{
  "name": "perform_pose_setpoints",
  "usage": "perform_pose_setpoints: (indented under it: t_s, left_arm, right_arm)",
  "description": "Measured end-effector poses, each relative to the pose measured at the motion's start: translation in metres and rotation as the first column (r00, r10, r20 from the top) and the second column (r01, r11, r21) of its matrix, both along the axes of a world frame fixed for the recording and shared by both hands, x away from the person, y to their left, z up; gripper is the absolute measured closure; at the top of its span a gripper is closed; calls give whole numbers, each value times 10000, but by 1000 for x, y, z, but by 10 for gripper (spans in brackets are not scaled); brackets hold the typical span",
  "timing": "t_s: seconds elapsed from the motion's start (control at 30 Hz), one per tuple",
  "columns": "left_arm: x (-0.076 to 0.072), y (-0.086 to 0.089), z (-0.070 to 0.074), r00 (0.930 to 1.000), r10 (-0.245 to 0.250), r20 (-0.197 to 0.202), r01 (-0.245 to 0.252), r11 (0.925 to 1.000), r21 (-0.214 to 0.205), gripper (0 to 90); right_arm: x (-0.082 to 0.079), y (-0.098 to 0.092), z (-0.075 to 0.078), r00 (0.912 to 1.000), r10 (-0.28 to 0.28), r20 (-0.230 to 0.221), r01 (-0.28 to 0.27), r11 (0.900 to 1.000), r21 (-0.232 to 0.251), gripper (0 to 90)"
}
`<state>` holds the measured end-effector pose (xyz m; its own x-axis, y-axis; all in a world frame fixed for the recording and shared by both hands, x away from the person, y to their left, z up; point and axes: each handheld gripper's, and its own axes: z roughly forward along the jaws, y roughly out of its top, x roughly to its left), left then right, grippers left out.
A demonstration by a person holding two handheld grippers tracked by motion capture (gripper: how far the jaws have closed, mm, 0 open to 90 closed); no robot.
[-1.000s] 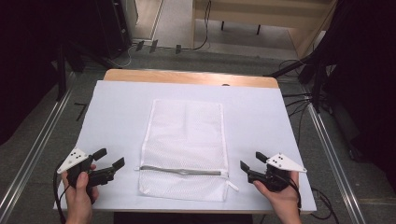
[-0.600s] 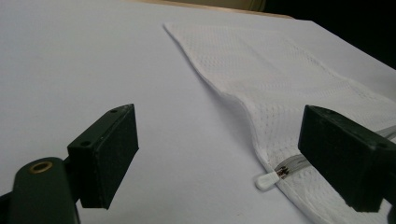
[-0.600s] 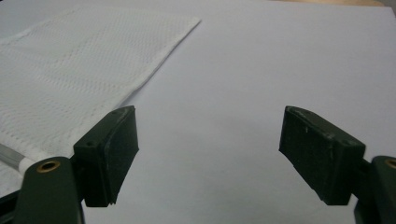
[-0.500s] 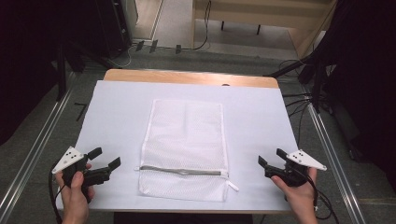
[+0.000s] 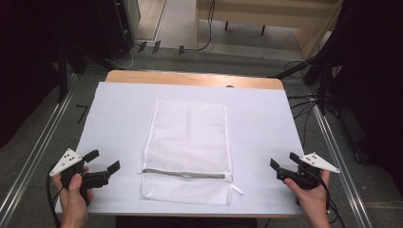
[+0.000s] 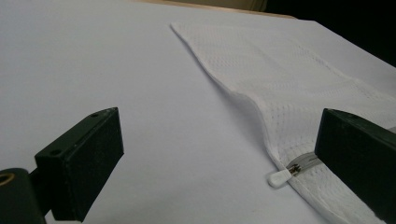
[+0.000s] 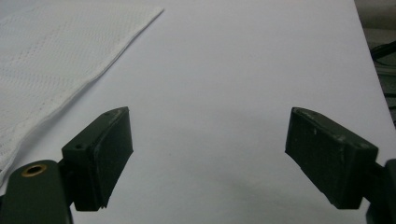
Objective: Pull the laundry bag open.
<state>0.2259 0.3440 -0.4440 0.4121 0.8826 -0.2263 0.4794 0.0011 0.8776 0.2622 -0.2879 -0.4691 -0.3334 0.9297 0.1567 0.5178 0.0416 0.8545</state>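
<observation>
High view: left gripper [image 5: 103, 161] and right gripper [image 5: 282, 161] just spread wide, empty, pulled outward off mesh bag [image 5: 187, 142] — bag flat on tabletop [image 5: 119, 109], likely released.

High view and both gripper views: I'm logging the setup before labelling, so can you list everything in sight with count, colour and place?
mesh zip bag: one, white, flat at the table's middle, grey zipper across its near end.
zipper pull: one, white, at the zipper's end toward the left gripper.
table cover: one, pale white sheet, over most of the table.
table: one, wooden, far edge bare.
cables: several, black, on the floor beyond and right of the table.
left gripper: one, black, jaws open, left of the bag, holding nothing.
right gripper: one, black, jaws open, right of the bag, holding nothing.
hands: two, at the near edge.
</observation>
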Motion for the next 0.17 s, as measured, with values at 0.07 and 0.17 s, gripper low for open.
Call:
perform_pose_setpoints:
  t_s: [0.07,0.17]
  left_arm:
    - [0,0,0,10000,43,30,-43,10000,37,16]
    - [1,-1,-1,10000,23,9,-23,10000,62,16]
  right_arm:
    - [0,0,0,10000,-5,-22,5,10000,16,156]
    - [0,1,-1,10000,-4,-45,4,10000,6,156]
